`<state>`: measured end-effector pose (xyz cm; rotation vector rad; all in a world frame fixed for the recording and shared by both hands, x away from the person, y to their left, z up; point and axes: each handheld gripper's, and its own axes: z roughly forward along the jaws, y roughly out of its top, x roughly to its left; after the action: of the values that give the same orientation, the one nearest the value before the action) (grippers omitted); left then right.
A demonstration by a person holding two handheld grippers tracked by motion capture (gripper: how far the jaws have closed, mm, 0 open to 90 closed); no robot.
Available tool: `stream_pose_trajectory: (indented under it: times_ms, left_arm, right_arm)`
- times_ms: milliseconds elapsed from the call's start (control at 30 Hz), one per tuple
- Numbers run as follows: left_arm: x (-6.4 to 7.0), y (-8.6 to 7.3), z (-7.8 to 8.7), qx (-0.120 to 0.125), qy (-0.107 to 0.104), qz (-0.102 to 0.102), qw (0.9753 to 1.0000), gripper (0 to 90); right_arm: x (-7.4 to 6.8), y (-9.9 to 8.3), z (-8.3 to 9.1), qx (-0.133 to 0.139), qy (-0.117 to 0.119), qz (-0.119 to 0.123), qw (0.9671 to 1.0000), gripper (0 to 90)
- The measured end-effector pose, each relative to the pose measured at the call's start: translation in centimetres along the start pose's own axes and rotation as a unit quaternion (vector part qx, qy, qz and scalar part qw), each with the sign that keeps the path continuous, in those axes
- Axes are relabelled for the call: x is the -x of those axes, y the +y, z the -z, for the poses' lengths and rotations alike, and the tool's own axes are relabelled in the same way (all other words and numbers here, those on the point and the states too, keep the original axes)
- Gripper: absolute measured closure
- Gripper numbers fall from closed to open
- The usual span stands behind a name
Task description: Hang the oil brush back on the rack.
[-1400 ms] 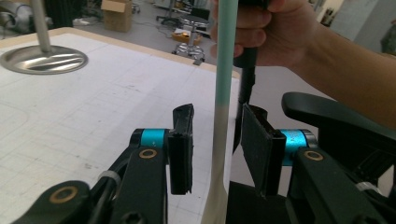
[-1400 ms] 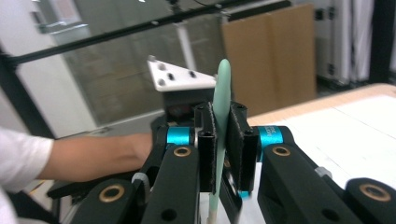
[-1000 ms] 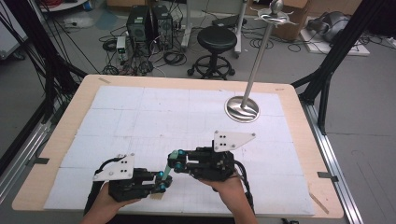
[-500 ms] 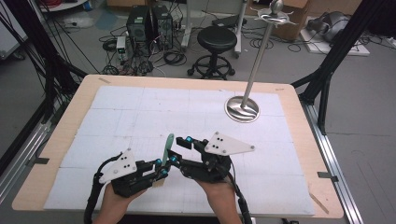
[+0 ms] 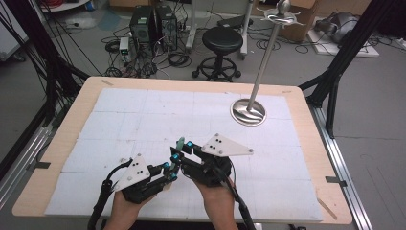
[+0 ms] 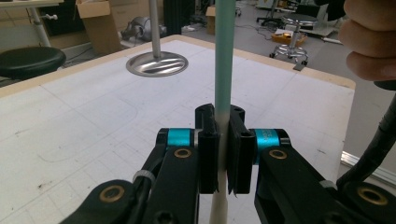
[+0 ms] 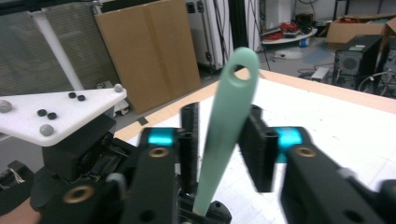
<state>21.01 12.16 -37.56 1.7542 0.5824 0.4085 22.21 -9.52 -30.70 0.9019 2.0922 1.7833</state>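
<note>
Left gripper (image 6: 223, 154): pinched the mint-green spatula handle (image 6: 223, 60) upright, steadying it.
Right gripper (image 7: 224, 140): jaws spread around the handle's holed end, at 2 o'clock.

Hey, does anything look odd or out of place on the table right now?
Nothing stands out. The left gripper is shut on the green handle, the right gripper is open around it, and the metal stand stands upright.
</note>
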Motion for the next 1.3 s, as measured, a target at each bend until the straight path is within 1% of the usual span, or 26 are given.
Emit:
stream_pose_trajectory:
  times_ms: [67, 200, 233, 333, 367, 400, 433, 500, 567, 600, 633, 700, 733, 767, 833, 867, 900, 933, 967, 1000, 1100, 1133, 1167, 1200, 1233, 1300]
  left_arm:
    - [0.0, 0.0, 0.0, 0.001, -0.003, -0.002, 1.0, 84.4]
    - [0.1, 0.0, 0.0, 0.004, -0.009, 0.0, 1.0, 84.3]
    - [0.1, 0.0, 0.0, 0.004, -0.009, 0.0, 1.0, 84.3]
    - [-0.1, 0.1, 0.2, 0.01, -0.028, 0.005, 0.9996, 84.0]
    - [-0.2, 0.1, 0.3, 0.012, -0.04, 0.007, 0.9991, 83.8]
    - [-0.4, 0.1, 0.3, 0.013, -0.06, 0.013, 0.998, 83.4]
    - [-0.6, 0.2, 0.3, 0.012, -0.081, 0.019, 0.9965, 79.7]
    - [-0.9, 0.2, 0.5, 0.013, -0.117, 0.024, 0.9928, 72.6]
    - [-1.3, 0.3, 0.6, 0.013, -0.146, 0.031, 0.9888, 67.3]
    - [-1.4, 0.3, 0.8, 0.016, -0.151, 0.032, 0.9879, 65.9]
    - [-1.6, 0.3, 0.9, 0.019, -0.162, 0.032, 0.9861, 64.8]
    - [-1.9, 0.4, 1.1, 0.025, -0.193, 0.04, 0.9801, 63.6]
    - [-2.0, 0.4, 1.1, 0.025, -0.208, 0.038, 0.9771, 63.0]
    - [-2.1, 0.4, 1.2, 0.025, -0.22, 0.039, 0.9745, 62.7]
    - [-2.1, 0.4, 1.2, 0.022, -0.243, 0.039, 0.9689, 62.4]
    - [-2.1, 0.4, 1.2, 0.022, -0.251, 0.039, 0.9669, 62.5]
    - [-2.1, 0.4, 1.2, 0.022, -0.251, 0.039, 0.9669, 62.6]
    - [-2.0, 0.3, 1.1, 0.022, -0.264, 0.039, 0.9634, 62.5]
    - [-2.0, 0.3, 1.1, 0.022, -0.268, 0.039, 0.9623, 62.6]
    - [-1.9, 0.3, 1.0, 0.023, -0.273, 0.038, 0.961, 62.5]
    - [-1.7, 0.3, 0.8, 0.026, -0.291, 0.037, 0.9558, 62.7]
    - [-1.7, 0.3, 0.8, 0.026, -0.291, 0.037, 0.9558, 63.8]
    - [-1.6, 0.2, 0.6, 0.023, -0.295, 0.037, 0.9545, 65.9]
    - [-1.6, 0.2, 0.6, 0.02, -0.297, 0.034, 0.9542, 68.8]
    - [-1.5, 0.2, 0.5, 0.02, -0.299, 0.03, 0.9537, 73.7]
    - [-1.4, 0.1, 0.6, 0.02, -0.298, 0.025, 0.954, 80.6]
  right_arm:
    - [0.0, 0.0, 0.1, -0.002, 0.009, -0.007, 0.9999, 74.7]
    - [0.0, 0.0, 0.2, 0.004, 0.028, -0.006, 0.9996, 77.2]
    - [0.0, 0.0, 0.2, 0.004, 0.028, -0.006, 0.9996, 77.2]
    - [0.1, 0.1, 0.3, 0.008, 0.048, -0.002, 0.9988, 77.9]
    - [0.2, 0.2, 0.4, 0.008, 0.054, -0.003, 0.9985, 78.1]
    - [0.3, 0.2, 0.4, 0.008, 0.066, 0.002, 0.9978, 78.2]
    - [0.4, 0.3, 0.5, 0.008, 0.075, 0.006, 0.9972, 78.3]
    - [0.7, 0.4, 0.8, 0.007, 0.091, 0.015, 0.9957, 78.3]
    - [1.1, 0.5, 1.2, 0.011, 0.111, 0.022, 0.9935, 78.3]
    - [1.4, 0.6, 1.3, 0.012, 0.127, 0.026, 0.9915, 78.4]
    - [1.6, 0.6, 1.5, 0.016, 0.137, 0.027, 0.99, 78.4]
    - [2.3, 0.6, 1.8, 0.022, 0.173, 0.031, 0.9842, 78.4]
    - [2.6, 0.5, 1.9, 0.025, 0.192, 0.028, 0.9806, 78.4]
    - [3.0, 0.5, 1.9, 0.026, 0.216, 0.027, 0.9756, 78.3]
    - [3.6, 0.3, 2.0, 0.033, 0.255, 0.027, 0.9661, 78.4]
    - [3.8, 0.2, 2.0, 0.036, 0.265, 0.029, 0.9631, 78.4]
    - [3.8, 0.2, 2.0, 0.036, 0.265, 0.029, 0.9631, 78.4]
    - [4.2, 0.2, 2.0, 0.035, 0.29, 0.034, 0.9558, 78.5]
    - [4.2, 0.2, 1.9, 0.034, 0.298, 0.036, 0.9531, 78.4]
    - [4.3, 0.2, 1.8, 0.033, 0.312, 0.041, 0.9486, 78.4]
    - [4.0, 0.2, 1.6, 0.036, 0.338, 0.051, 0.939, 78.4]
    - [4.0, 0.2, 1.5, 0.037, 0.344, 0.051, 0.9368, 78.5]
    - [4.0, 0.2, 1.5, 0.039, 0.346, 0.05, 0.9359, 78.5]
    - [4.0, 0.2, 1.4, 0.035, 0.351, 0.051, 0.9342, 78.5]
    - [4.0, 0.2, 1.4, 0.033, 0.353, 0.051, 0.9338, 78.5]
    - [4.0, 0.2, 1.4, 0.029, 0.352, 0.052, 0.9342, 78.5]
